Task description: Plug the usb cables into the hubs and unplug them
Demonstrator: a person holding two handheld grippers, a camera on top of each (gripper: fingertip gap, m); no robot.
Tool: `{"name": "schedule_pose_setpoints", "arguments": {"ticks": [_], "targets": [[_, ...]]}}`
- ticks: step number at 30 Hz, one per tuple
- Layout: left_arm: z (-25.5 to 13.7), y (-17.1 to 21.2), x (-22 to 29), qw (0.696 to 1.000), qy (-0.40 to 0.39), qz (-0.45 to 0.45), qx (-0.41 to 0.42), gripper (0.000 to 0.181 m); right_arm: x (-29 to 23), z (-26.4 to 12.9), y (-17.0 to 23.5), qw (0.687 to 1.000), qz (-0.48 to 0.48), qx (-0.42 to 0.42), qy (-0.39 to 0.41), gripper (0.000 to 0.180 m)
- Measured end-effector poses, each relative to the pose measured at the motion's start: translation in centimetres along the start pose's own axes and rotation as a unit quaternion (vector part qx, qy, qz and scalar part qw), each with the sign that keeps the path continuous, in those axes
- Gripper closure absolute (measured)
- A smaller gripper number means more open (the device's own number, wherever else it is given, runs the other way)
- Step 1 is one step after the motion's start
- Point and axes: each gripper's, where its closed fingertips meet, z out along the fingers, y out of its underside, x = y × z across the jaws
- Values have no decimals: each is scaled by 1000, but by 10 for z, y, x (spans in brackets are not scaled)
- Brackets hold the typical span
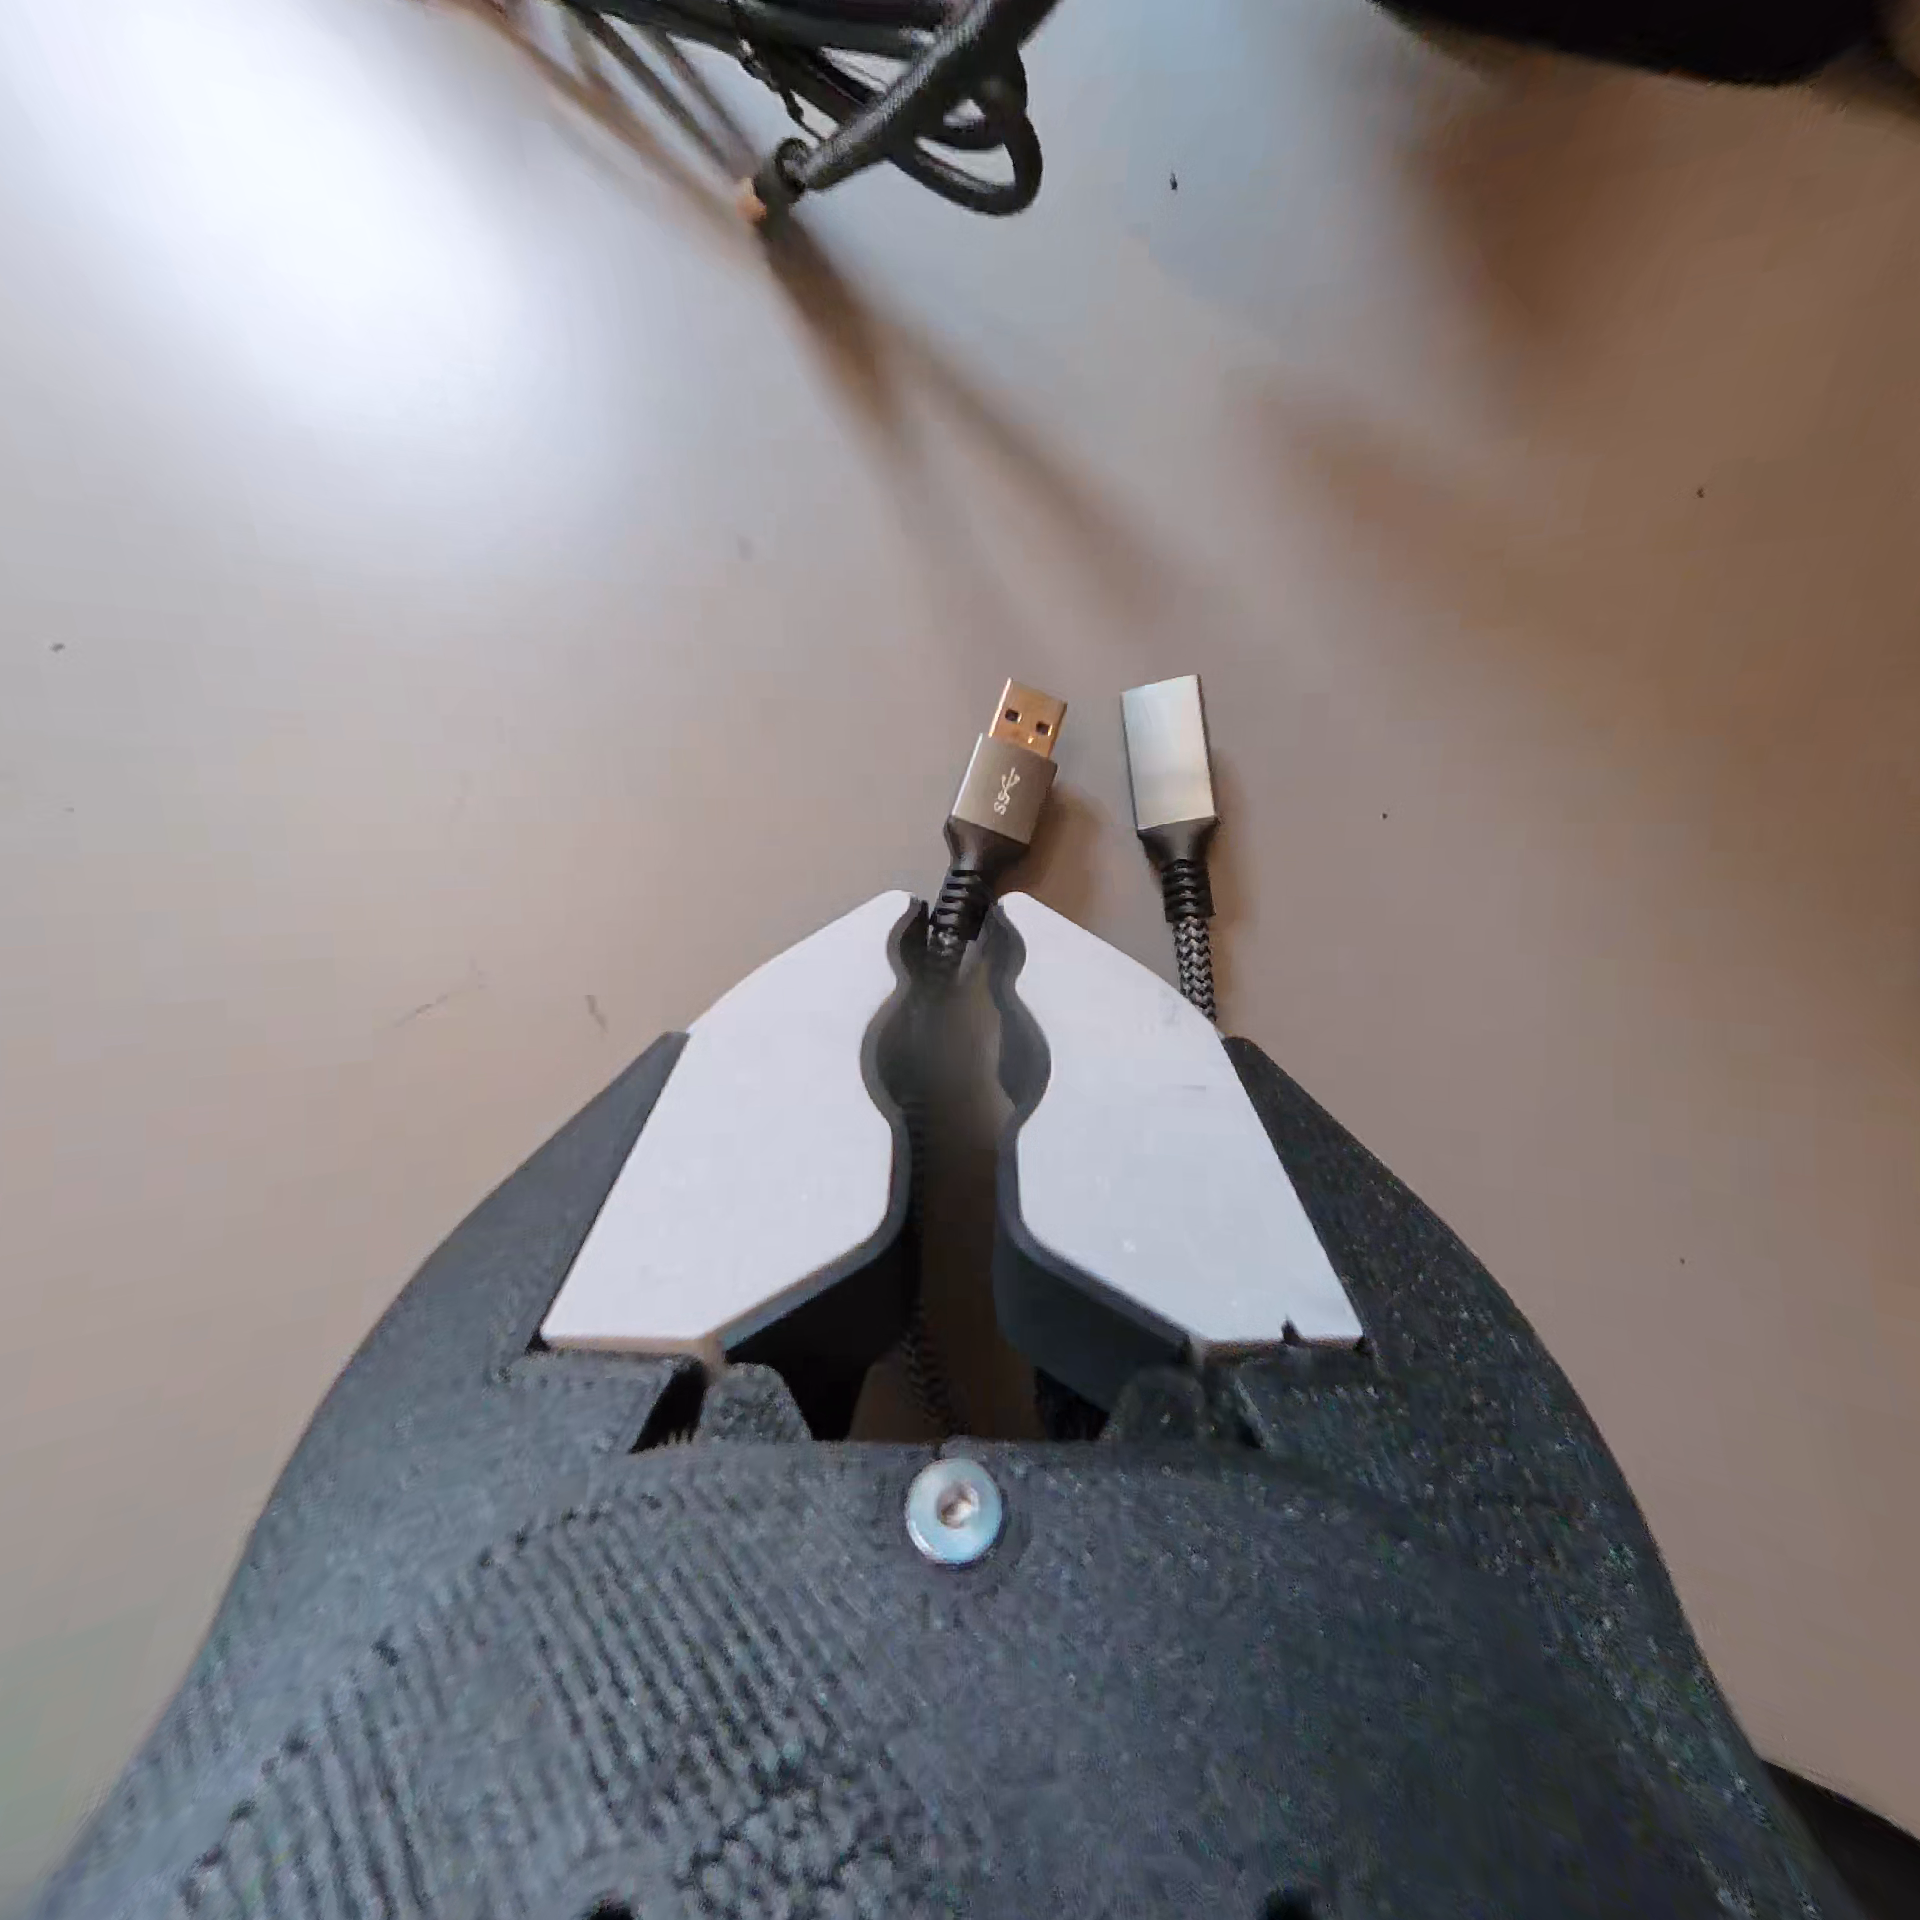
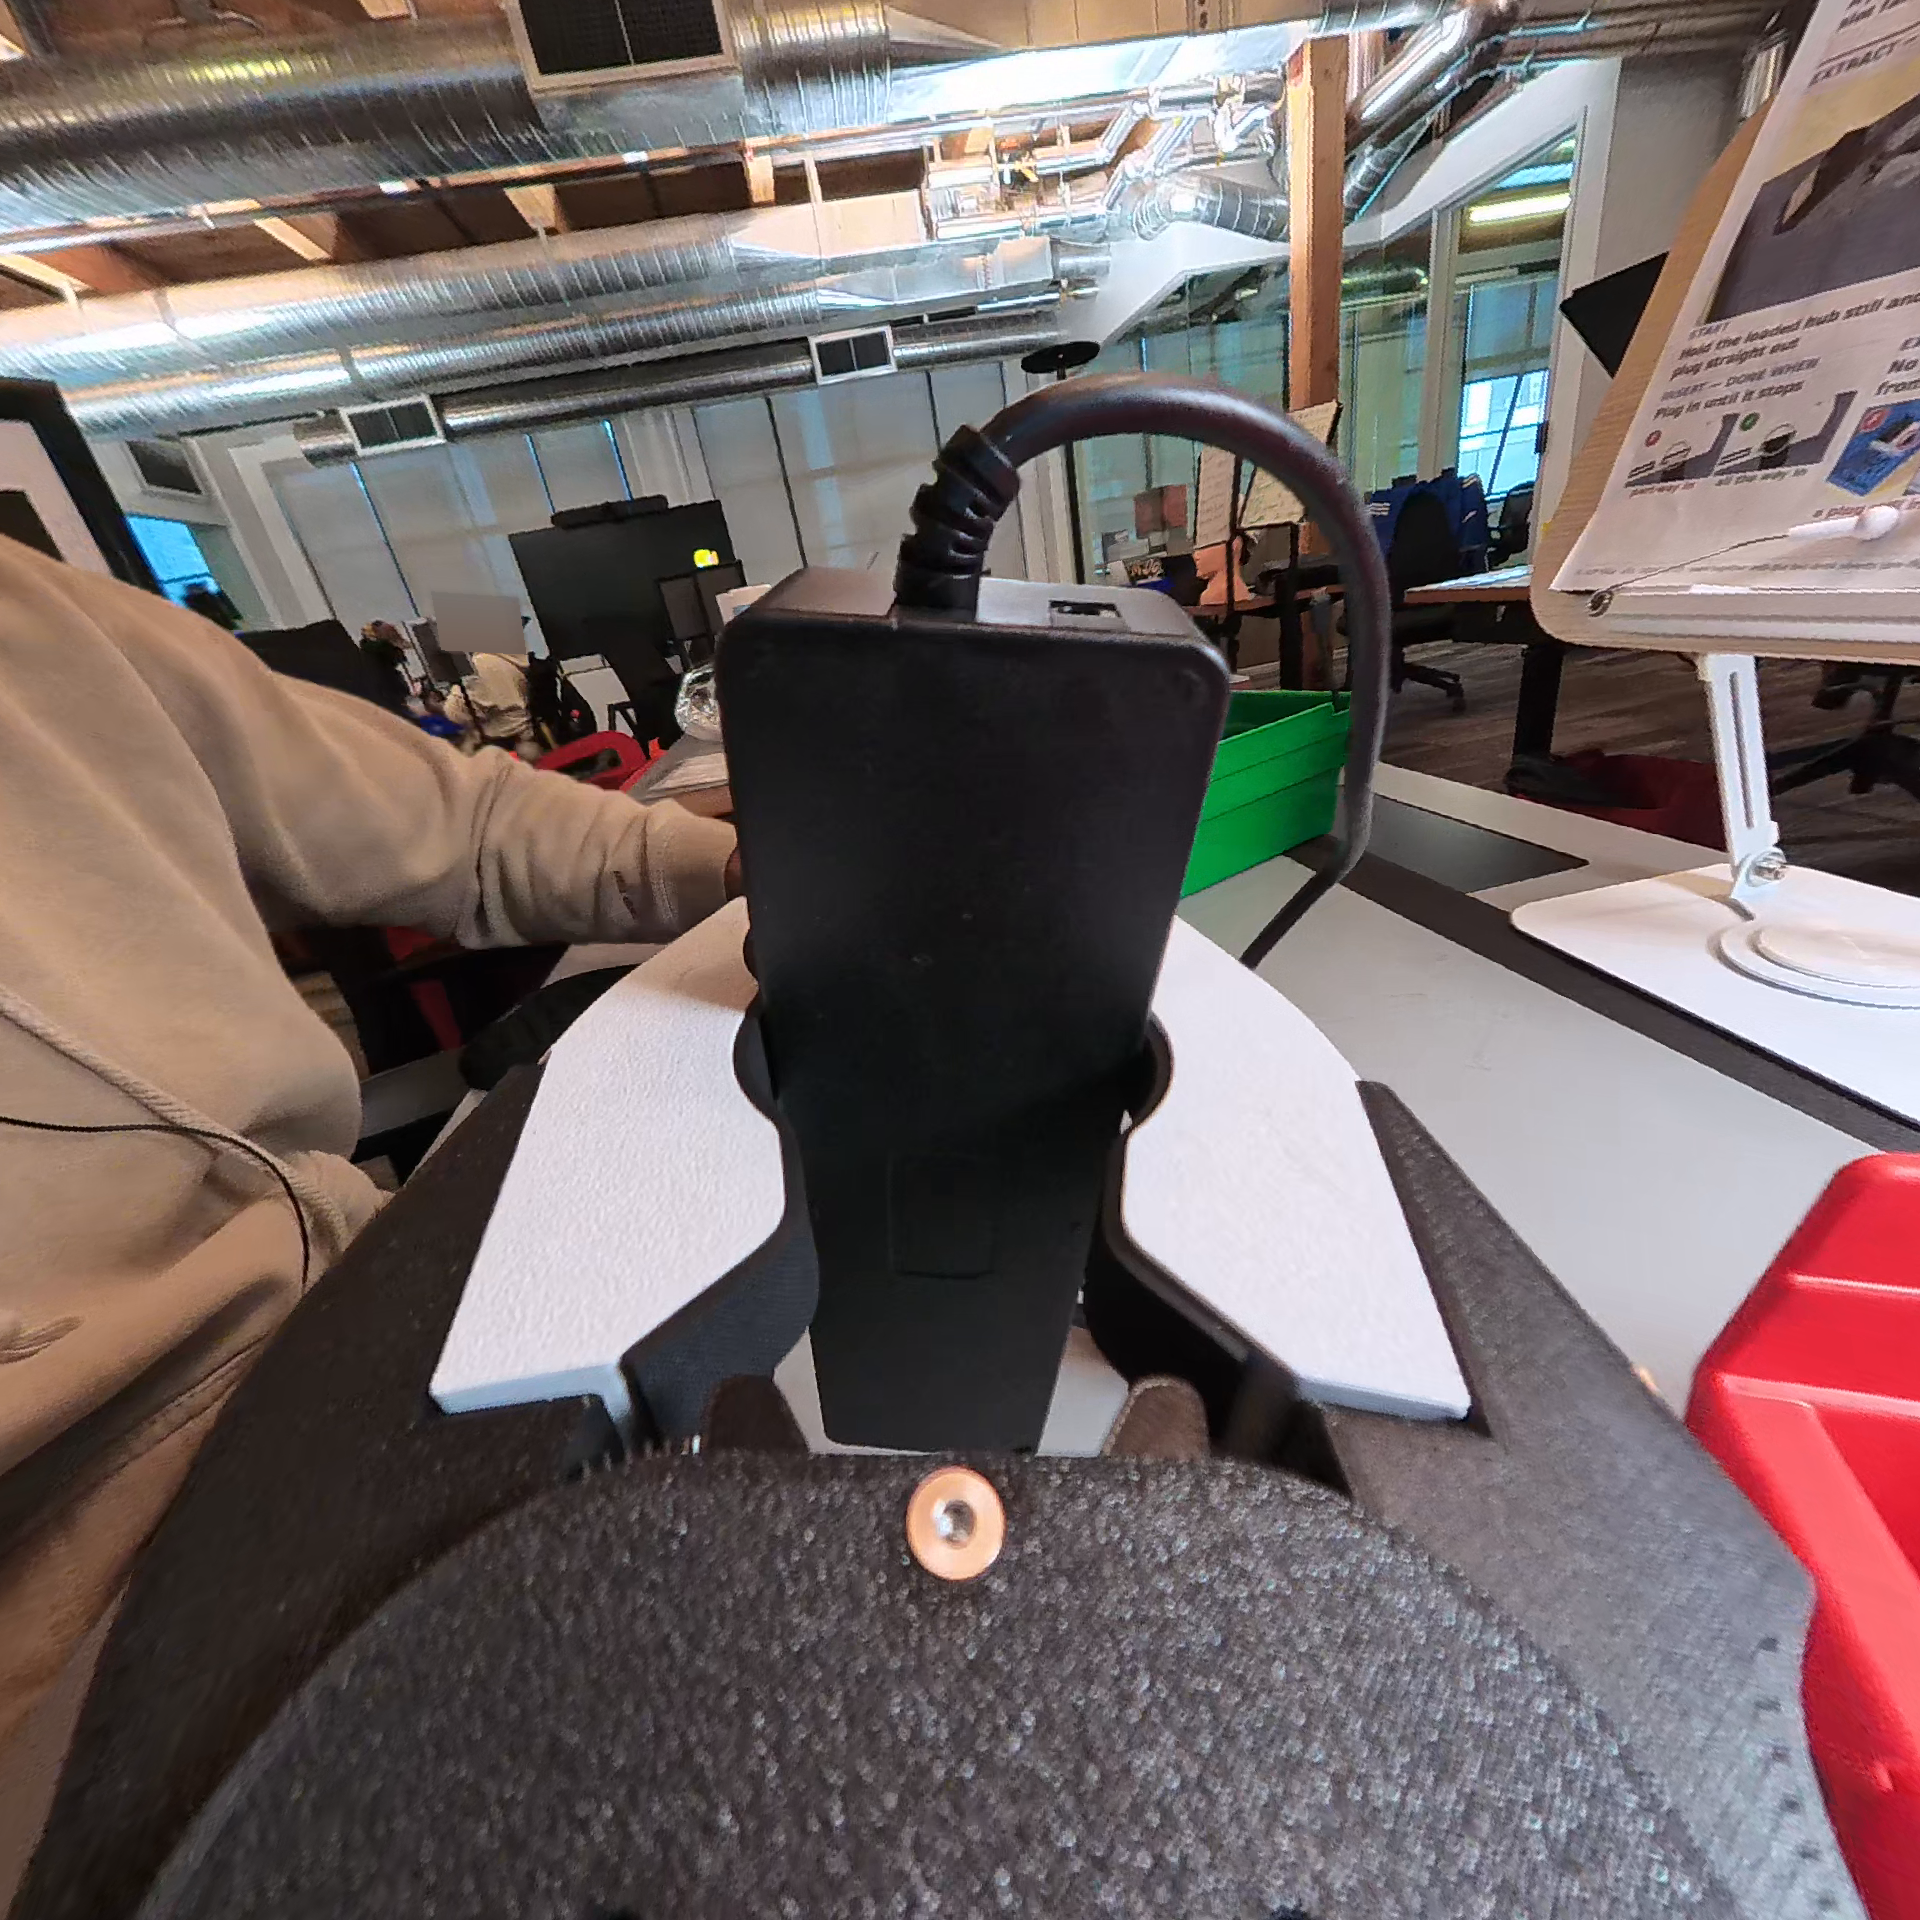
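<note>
Ahead of the left gripper [image 1: 954,914] the tabletop [image 1: 416,727] lies bare up to a tangle of black cables [image 1: 914,114] at its far edge, with only a second silver connector [image 1: 1169,764] just beside the held plug [image 1: 1013,769], while a red bin [image 2: 1829,1455] crowds the right gripper [image 2: 951,1029].

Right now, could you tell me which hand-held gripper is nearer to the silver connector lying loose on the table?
Left. The left hand-held gripper clamps the USB plug's cable right beside the silver connector. The right hand-held gripper holds the black hub up, away from it.
</note>
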Motion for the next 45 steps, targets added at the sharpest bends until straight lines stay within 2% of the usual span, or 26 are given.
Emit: {"name": "schedule_pose_setpoints", "arguments": {"ticks": [1, 4, 8, 12, 16, 19, 23, 31, 38, 41, 45], "targets": [[-1, -1, 0, 1000, -7, 6, 8, 170, -1, 0, 1, 1000, 1, -1, -2, 116], [-4, -3, -1, 999, -26, 32, 7, 163, -1, 1, 2, 1000, 2, -2, -5, 116], [1, 2, -3, 994, -42, 88, -48, 151, -4, -1, -1, 1000, 5, 6, -18, 116], [10, 0, -5, 991, -40, 112, -63, 153, -10, -3, -3, 999, 17, 16, -45, 116], [13, -2, -1, 994, -18, 102, -36, 166, -14, -3, -2, 998, 25, 17, -61, 116], [11, -2, -4, 996, -33, 85, -20, 171, -17, -1, 0, 997, 28, 16, -74, 116], [-13, -18, -6, 998, -14, 32, 45, 171, -21, 0, 1, 996, 33, 14, -86, 116], [-64, -47, 11, 976, 105, -60, 180, 171, -20, 5, 14, 996, 35, -17, -86, 116], [-87, -53, 39, 977, 150, -29, 149, 171, -20, 10, 26, 996, 10, -59, -72, 116], [-104, -57, 44, 983, 129, 6, 131, 171, -18, 12, 30, 995, -3, -76, -57, 116], [-116, -84, 40, 985, 89, 4, 150, 171, -18, 15, 38, 994, -19, -101, -43, 116]]}}
